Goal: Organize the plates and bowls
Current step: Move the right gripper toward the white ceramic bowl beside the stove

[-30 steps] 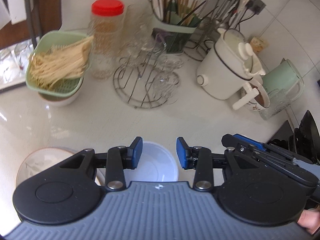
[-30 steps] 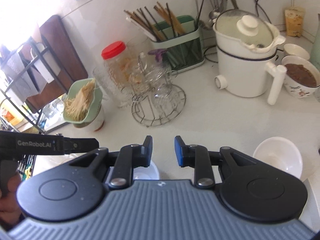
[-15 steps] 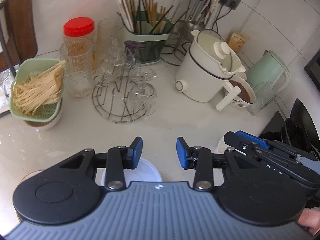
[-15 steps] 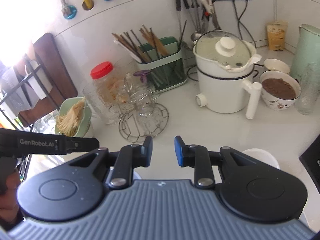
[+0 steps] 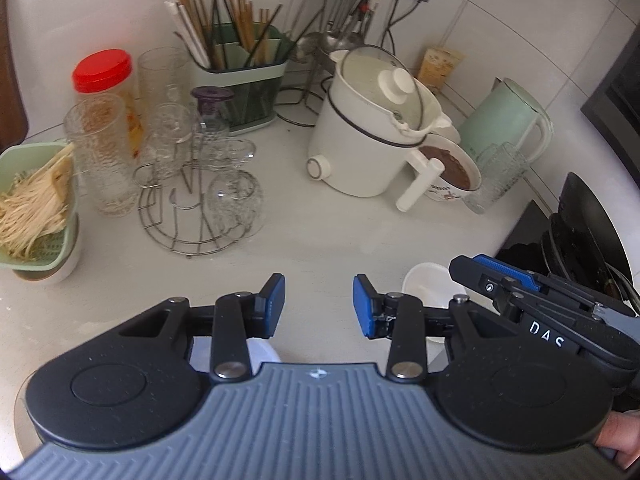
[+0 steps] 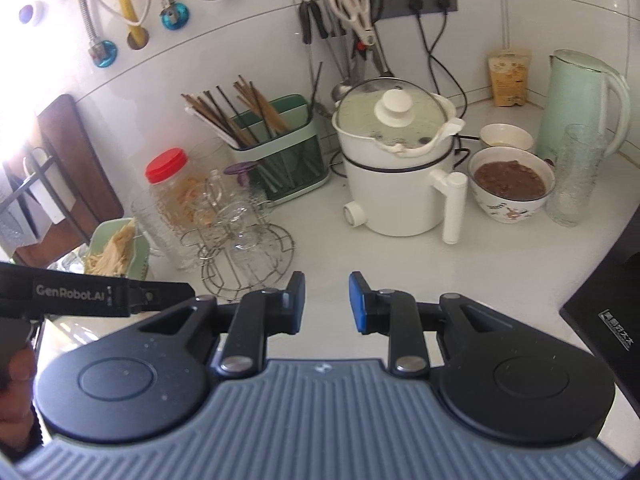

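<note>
My left gripper [image 5: 319,306] hangs open over bare white counter, nothing between its blue pads. A white bowl [image 5: 428,286] sits just right of it, partly hidden by my right gripper [image 5: 474,270], which reaches in from the right. Another white bowl [image 5: 262,354] shows as a sliver under the left finger. In the right wrist view my right gripper [image 6: 326,304] is open with a narrow gap and holds nothing; the left gripper [image 6: 176,294] crosses in at the left edge. A bowl of brown food [image 6: 510,186] and a small white bowl [image 6: 506,138] stand at the back right.
A white electric pot [image 5: 372,140], a green kettle [image 5: 504,124], a wire rack of glasses [image 5: 200,200], a chopstick holder [image 5: 240,80], a red-lidded jar [image 5: 104,76] and a green colander of noodles [image 5: 36,208] crowd the back. A black wok [image 5: 588,232] and a black cooktop [image 6: 604,312] lie right.
Both grippers have drawn back and lifted. The white bowls have slid down under the gripper bodies, and the plate at lower left has left the left wrist view. The jaws have not moved.
</note>
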Demonstrator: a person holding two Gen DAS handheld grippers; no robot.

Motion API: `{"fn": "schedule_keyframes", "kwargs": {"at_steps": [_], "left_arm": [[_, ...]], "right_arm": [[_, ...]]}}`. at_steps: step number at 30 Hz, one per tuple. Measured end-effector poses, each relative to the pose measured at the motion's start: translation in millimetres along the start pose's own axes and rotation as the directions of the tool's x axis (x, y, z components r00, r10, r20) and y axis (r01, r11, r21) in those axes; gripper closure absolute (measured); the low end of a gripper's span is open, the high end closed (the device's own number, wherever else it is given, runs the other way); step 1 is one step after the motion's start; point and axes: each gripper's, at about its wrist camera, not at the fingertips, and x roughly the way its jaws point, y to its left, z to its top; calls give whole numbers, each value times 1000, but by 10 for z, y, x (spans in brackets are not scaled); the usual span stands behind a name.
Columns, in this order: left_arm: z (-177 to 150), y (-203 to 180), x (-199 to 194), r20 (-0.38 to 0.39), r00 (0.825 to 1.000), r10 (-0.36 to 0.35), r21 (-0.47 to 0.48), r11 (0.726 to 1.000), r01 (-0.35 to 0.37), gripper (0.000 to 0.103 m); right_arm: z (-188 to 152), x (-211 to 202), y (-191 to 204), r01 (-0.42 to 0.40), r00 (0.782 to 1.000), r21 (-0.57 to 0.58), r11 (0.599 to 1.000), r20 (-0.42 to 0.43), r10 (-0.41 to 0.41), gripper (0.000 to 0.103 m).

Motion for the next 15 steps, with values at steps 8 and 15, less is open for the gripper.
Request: {"fn": "schedule_keyframes", "kwargs": {"at_steps": [8,15], "left_arm": [[19,-245,159,-22,999,-33,39,999,34,60],[2,-503,370,-44,998,-51,97,994,55,60]], "right_arm": [[-35,-108,-225,62,998,36,997,20,-63,75],[-159,-76,-433,148,989,16,989,30,-148,75]]}}
